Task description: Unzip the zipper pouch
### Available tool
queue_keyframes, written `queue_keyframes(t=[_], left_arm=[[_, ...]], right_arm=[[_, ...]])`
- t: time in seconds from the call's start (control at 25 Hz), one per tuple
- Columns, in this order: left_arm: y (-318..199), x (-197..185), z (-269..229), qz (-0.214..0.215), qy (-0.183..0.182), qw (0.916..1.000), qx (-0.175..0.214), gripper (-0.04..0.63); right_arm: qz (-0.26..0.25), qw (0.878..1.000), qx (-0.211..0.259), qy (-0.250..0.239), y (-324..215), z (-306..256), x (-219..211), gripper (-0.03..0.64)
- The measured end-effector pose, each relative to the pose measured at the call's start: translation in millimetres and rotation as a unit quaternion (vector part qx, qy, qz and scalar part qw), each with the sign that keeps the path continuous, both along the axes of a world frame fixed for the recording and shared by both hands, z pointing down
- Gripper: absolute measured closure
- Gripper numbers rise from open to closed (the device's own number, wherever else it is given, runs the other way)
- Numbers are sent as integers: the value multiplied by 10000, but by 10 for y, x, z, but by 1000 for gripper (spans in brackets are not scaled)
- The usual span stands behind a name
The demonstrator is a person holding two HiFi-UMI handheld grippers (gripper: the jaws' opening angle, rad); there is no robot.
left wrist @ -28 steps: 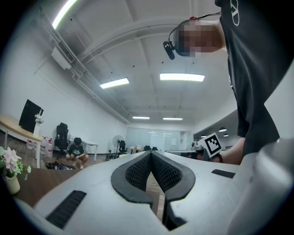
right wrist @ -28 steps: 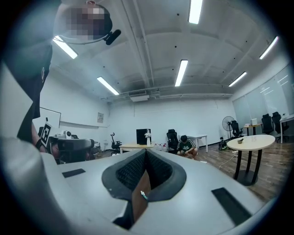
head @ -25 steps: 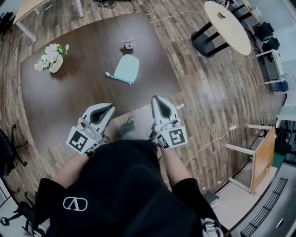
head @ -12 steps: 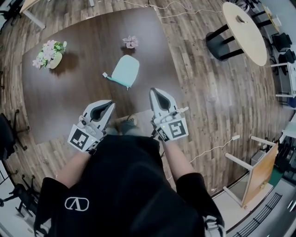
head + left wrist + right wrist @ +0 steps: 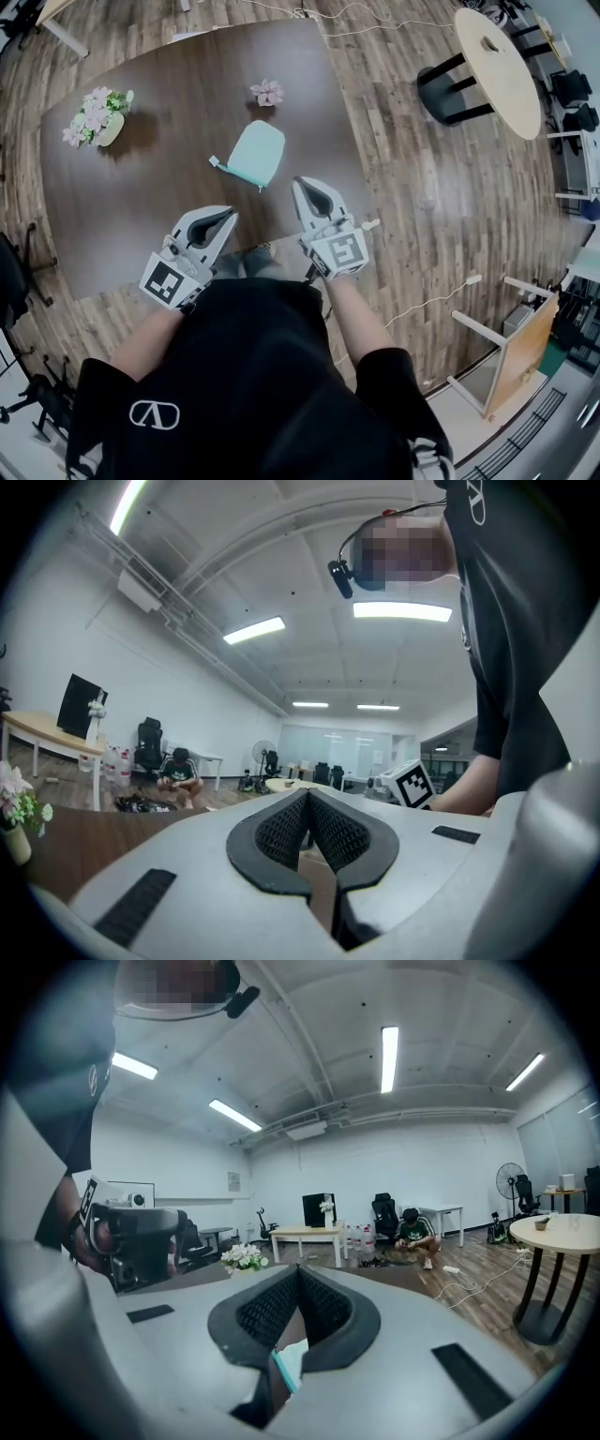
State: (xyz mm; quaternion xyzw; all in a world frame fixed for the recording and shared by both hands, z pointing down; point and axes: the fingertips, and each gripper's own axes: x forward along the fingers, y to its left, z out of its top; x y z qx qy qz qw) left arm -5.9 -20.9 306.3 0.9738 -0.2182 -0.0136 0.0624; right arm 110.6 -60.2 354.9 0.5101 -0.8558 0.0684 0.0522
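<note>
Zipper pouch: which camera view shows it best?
The head view: the whole teal zipper pouch lies in plain sight on the dark table. The right gripper view catches only a teal sliver; the left gripper view shows none of it.

Both grippers held forward, jaws closed on nothing.
The left gripper [image 5: 228, 217] points toward 1 o'clock and the right gripper [image 5: 302, 184] toward 11 o'clock, slightly farther out. The bare forearms [image 5: 354, 317] reach up from 6 o'clock.
</note>
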Motion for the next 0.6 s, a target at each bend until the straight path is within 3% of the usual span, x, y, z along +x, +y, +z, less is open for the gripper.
queue_keyframes(t=[0.28, 0.6], left_arm=[[-73, -40, 366, 3, -39, 9992, -400, 592], [-152, -54, 839, -18, -209, 9974, -689, 592]], right_arm=[[-483, 9940, -878, 441, -467, 1017, -231, 620], [-1123, 9668, -2064, 1001, -732, 2282, -455, 620]])
